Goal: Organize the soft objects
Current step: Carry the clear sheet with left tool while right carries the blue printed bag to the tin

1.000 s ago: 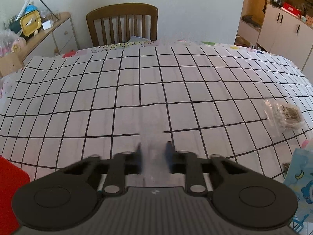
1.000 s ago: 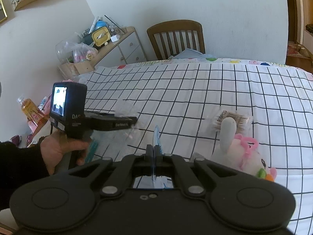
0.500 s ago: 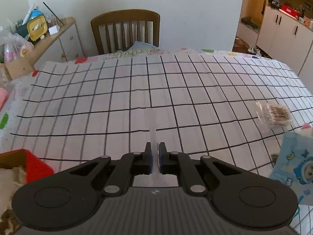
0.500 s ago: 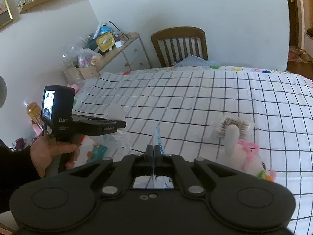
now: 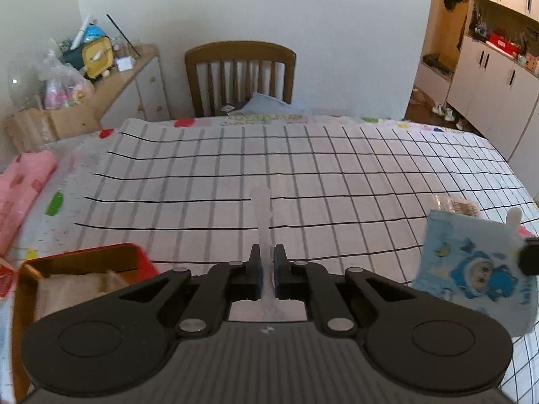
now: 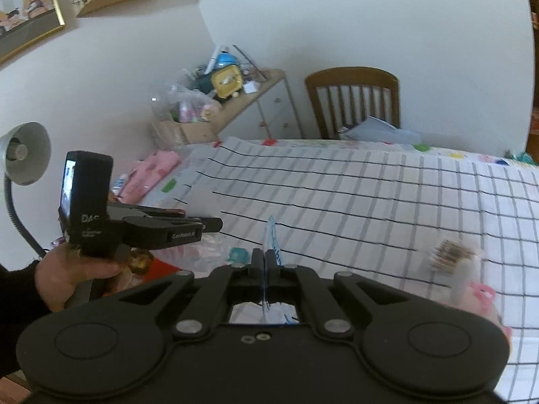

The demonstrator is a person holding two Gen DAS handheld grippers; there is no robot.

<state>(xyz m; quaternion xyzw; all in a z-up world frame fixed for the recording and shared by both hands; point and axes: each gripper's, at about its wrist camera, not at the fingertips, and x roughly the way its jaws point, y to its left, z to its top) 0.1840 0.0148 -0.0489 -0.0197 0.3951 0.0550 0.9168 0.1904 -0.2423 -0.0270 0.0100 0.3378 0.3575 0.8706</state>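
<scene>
From the left wrist, the left gripper (image 5: 266, 262) has its jaws closed on a thin clear plastic bag (image 5: 263, 208) that stands up between them. Ahead, the grid-patterned counter (image 5: 303, 165) lies bare to its far edge, where a wooden chair (image 5: 240, 77) stands. A red box (image 5: 81, 269) sits at lower left; a blue cartoon cloth (image 5: 478, 269) hangs at right.

From the right wrist, the right gripper (image 6: 265, 259) pinches that blue cloth (image 6: 273, 239) edge-on, jaws fully closed. A plush toy (image 6: 471, 282) lies near the counter's right side.
</scene>
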